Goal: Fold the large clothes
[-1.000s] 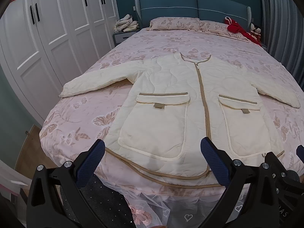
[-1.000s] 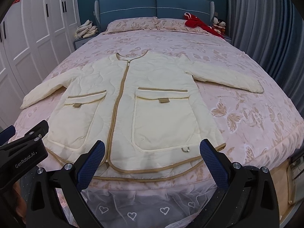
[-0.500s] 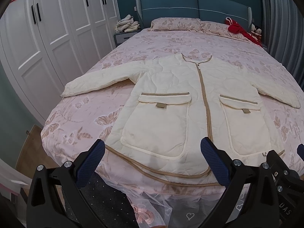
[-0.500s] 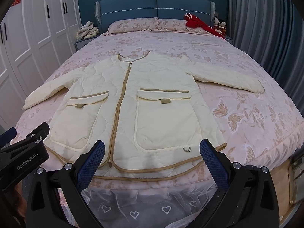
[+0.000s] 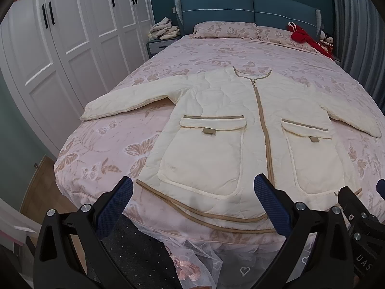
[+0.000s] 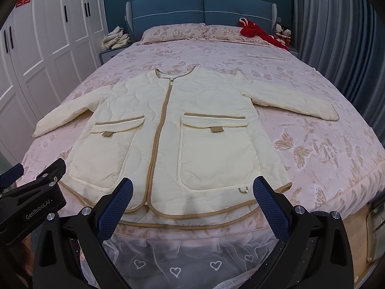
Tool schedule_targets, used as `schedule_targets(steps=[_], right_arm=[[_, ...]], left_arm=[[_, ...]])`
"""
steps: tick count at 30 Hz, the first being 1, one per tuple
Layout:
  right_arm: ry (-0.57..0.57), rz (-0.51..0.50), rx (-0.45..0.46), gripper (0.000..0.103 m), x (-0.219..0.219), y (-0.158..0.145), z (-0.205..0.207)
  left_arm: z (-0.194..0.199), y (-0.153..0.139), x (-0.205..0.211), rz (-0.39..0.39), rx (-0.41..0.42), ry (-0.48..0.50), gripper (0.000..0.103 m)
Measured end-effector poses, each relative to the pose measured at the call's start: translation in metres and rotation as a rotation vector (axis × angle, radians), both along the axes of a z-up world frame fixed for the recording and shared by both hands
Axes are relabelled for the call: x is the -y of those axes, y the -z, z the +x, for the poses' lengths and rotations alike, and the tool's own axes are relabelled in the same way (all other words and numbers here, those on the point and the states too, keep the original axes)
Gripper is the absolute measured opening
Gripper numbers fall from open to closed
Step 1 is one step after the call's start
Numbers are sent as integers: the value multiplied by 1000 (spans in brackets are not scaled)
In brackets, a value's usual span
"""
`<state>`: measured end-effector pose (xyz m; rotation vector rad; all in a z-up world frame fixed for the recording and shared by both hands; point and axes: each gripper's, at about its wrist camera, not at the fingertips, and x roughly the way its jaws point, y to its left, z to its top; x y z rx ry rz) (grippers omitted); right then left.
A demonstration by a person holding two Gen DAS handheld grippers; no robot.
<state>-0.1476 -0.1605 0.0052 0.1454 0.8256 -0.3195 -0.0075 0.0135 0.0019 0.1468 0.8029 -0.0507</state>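
Left wrist view: left gripper (image 5: 192, 198) spread wide, empty, edged slightly nearer the hem than a second ago; right gripper (image 6: 191, 198) likewise agape; cream jacket (image 6: 168, 130) flat, zipped, sleeves out on bed (image 6: 324, 159); folding not begun.

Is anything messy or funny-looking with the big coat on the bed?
Not really. The cream jacket lies flat on the bed, zipped, both sleeves spread out. Only its hem sits right at the bed's edge.
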Motion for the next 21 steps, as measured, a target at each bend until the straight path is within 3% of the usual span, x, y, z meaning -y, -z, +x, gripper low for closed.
schedule_targets(steps=[21], right_arm=[[-7, 3, -3, 98, -1, 0, 0]], left_arm=[[-1, 1, -1, 1, 0, 0, 98]])
